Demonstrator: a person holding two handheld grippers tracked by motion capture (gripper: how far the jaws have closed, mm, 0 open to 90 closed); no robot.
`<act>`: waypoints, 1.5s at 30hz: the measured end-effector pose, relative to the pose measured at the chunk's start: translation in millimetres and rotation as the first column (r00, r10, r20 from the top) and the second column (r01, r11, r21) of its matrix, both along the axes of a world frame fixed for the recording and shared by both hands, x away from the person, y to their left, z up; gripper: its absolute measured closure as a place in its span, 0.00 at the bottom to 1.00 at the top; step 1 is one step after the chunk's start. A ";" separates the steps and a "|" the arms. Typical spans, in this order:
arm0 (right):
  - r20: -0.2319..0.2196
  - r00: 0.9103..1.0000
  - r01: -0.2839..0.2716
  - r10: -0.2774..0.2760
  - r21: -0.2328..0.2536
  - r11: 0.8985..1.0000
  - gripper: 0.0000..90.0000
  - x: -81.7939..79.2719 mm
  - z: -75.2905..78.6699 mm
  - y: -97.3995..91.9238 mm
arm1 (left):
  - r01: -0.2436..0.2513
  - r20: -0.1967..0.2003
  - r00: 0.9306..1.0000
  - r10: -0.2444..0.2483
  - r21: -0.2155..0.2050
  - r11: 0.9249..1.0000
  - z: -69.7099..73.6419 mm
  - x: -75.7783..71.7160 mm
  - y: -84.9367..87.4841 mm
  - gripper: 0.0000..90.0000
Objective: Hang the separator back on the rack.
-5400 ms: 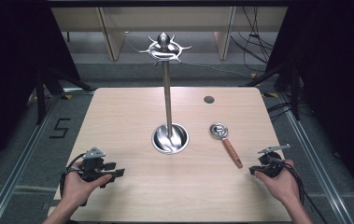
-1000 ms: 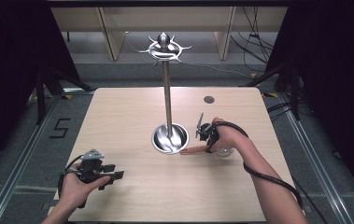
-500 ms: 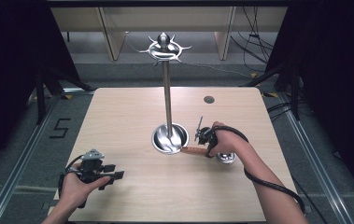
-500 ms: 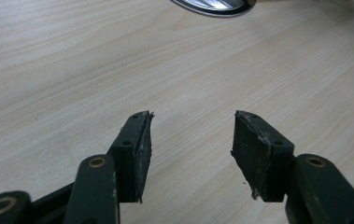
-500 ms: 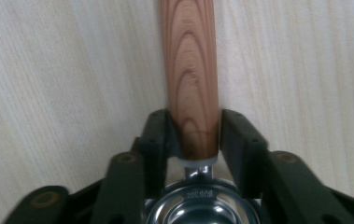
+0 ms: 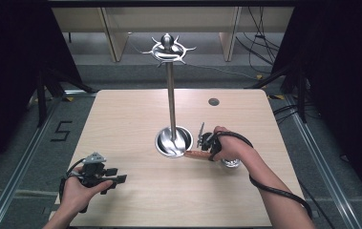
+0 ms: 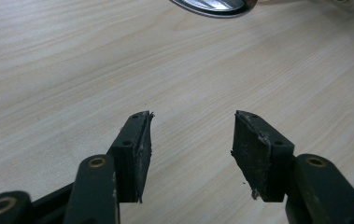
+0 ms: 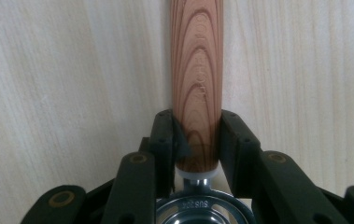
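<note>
A tall steel stand [image 6: 171, 95] with a ring of hooks on top rises from its round base [image 6: 174, 141] at mid table. Right of the base lies a utensil with a wooden handle [image 6: 194, 154] and a round metal head [image 6: 231, 163]. My right gripper [image 6: 202, 151] has just been closing; in the right gripper view [image 8: 197, 122] its pads press both sides of the handle [image 8: 197, 70], with the metal head [image 8: 198, 212] between the jaw arms. My left gripper [image 6: 116, 180] rests at the front left, open and holding nothing [image 7: 191, 122], above bare wood.
The light wooden table [image 6: 121, 119] has a small dark round spot [image 6: 213, 101] at its back right. The stand's base rim [image 7: 212, 5] appears at the top of the left gripper view. Black curtains and floor rails flank the table.
The right hand came from the front right edge to the utensil, whose handle now points at the stand's base. Over the last second it shifted slightly nearer. The left hand stayed put.
</note>
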State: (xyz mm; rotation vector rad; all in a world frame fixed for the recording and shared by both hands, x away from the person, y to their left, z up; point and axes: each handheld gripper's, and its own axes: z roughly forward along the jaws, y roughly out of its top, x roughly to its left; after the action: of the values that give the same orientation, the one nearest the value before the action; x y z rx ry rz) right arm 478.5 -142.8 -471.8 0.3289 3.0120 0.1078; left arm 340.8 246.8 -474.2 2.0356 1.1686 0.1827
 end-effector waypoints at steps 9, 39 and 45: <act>0.029 0.999 0.033 -0.037 0.123 0.992 0.77 -8.5 11.6 -12.6 | -0.005 -0.005 1.000 0.005 0.005 1.000 -1.0 0.4 -1.5 0.52; 0.109 0.908 0.234 -0.405 0.670 0.705 0.77 -39.2 42.1 -99.4 | -0.030 0.022 0.999 0.031 -0.011 0.999 -0.9 0.5 -1.9 0.51; 0.095 0.895 0.243 -0.437 0.718 0.652 0.77 -44.2 43.1 -100.1 | -0.028 0.026 0.999 0.028 -0.014 1.000 0.2 0.2 -1.2 0.51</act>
State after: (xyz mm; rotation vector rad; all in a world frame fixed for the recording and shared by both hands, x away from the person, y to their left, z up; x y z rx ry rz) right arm 434.3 -242.9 -428.7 0.8656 2.4525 1.1648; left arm 341.0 245.6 -474.0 2.0001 1.1800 0.2138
